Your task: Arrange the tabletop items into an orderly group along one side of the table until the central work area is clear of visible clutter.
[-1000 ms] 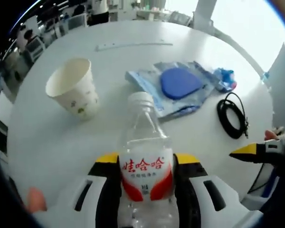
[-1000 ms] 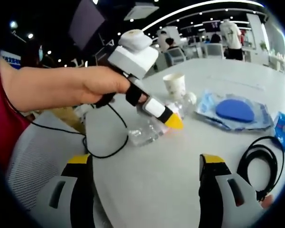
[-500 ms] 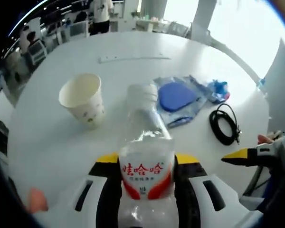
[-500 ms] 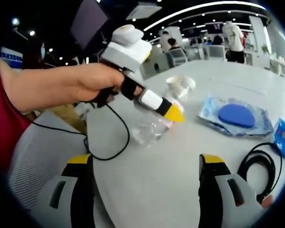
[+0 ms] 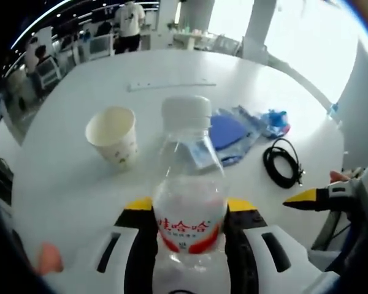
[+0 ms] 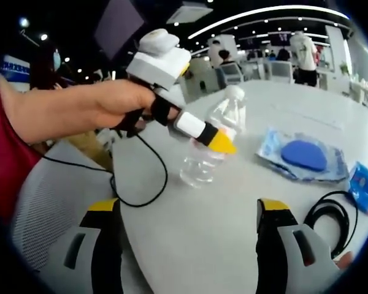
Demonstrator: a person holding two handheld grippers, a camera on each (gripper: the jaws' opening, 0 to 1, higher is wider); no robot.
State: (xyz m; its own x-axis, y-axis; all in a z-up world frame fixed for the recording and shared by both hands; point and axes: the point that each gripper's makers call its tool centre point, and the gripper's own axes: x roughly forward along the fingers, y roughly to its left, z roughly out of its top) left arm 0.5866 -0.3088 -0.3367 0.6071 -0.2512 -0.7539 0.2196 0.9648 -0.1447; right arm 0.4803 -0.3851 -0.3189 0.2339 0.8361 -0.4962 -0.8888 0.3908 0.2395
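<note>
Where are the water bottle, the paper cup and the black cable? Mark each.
water bottle [image 5: 187, 208], left gripper view, on its clear body.
paper cup [image 5: 118, 144], left gripper view, on its side wall.
black cable [image 5: 276, 174], left gripper view, on the coil's left side.

Clear water bottle [image 5: 188, 202] — upright, gripped

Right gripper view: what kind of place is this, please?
Probably an open-plan office or lab: a large white table, office chairs at desks behind it, strip lights on a dark ceiling, and people standing in the background.
</note>
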